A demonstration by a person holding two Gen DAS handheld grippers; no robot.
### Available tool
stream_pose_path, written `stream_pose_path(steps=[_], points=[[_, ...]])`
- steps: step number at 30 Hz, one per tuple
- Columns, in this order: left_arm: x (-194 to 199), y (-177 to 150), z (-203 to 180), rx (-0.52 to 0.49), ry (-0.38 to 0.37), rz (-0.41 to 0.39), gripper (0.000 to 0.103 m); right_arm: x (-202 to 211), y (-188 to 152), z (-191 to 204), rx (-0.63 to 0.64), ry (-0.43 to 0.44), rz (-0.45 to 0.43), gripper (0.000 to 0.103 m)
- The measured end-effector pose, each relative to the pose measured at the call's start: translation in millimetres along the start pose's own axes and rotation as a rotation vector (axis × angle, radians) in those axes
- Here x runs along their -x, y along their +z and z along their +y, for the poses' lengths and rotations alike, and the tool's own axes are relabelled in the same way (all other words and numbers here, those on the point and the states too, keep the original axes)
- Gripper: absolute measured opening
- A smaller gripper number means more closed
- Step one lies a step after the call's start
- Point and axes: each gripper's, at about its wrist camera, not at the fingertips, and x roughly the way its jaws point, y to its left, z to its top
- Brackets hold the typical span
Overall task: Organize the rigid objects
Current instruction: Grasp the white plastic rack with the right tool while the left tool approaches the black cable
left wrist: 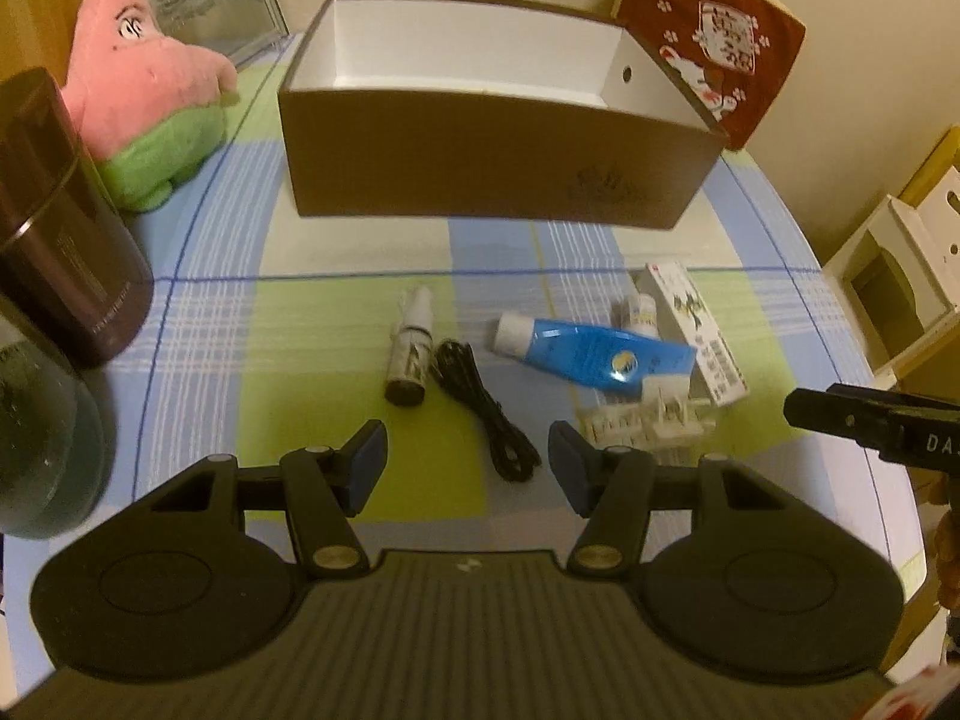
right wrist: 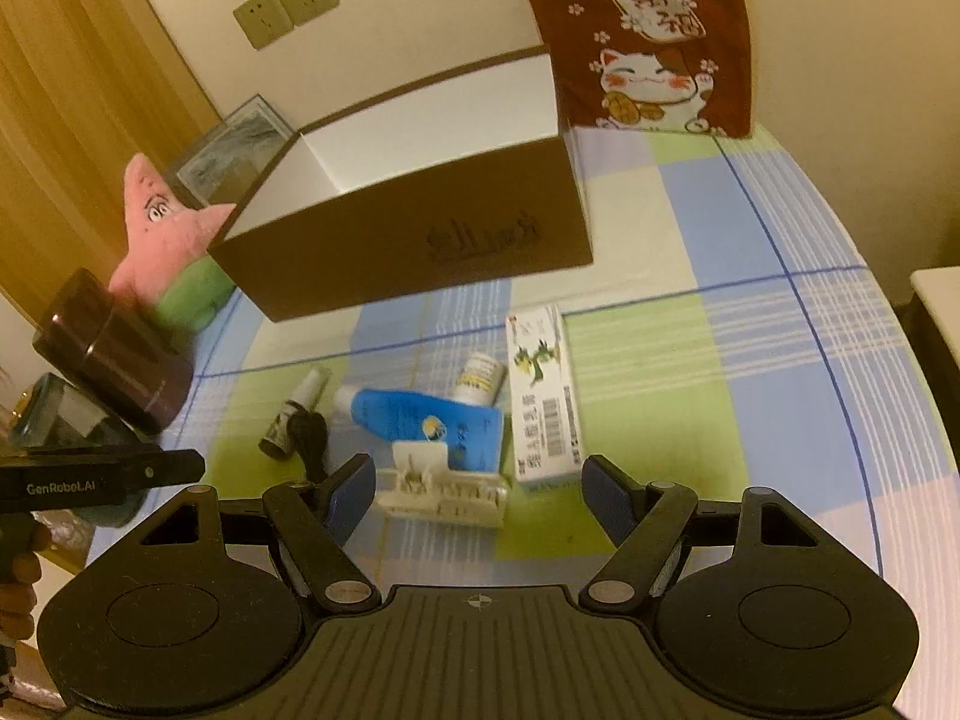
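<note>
Checked blue-green tablecloth (left wrist: 216,324) covers the table, cream wall behind. Open brown box (left wrist: 480,174) sits at the far side, empty, its cat-print lid (left wrist: 720,42) leaning on the wall. Nearer me lie a small spray bottle (left wrist: 411,348), a black cable (left wrist: 486,414), a blue tube (left wrist: 594,351), a small white bottle (right wrist: 478,380), a white carton (right wrist: 543,396) and a white plastic clip piece (right wrist: 444,489), clustered, some touching. My left gripper (left wrist: 468,468) is spread over the cable, holding nothing. My right gripper (right wrist: 480,492) is spread above the clip piece, empty. Pink starfish plush (left wrist: 144,72) and a dark canister (left wrist: 66,228) stand at left.
</note>
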Motion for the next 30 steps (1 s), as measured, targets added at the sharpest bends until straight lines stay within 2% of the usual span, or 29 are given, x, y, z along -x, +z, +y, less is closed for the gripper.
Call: stream_pose_path(steps=[13,19,26,30], points=[[-20,-13,-13,-0.035,-0.012,0.023,0.056,-15,-11,-4,0.04,-0.02,0.027,0.076],[-32,-16,-15,-0.046,-0.022,0.045,0.056,-29,-14,9,0.147,0.03,0.031,0.075],[-45,-22,-15,-0.053,-0.024,0.068,0.056,-50,-14,25,0.328,0.034,0.02,0.075],[-50,-24,-12,-0.049,-0.016,0.082,0.056,-66,-15,29,0.424,0.051,0.027,0.069]])
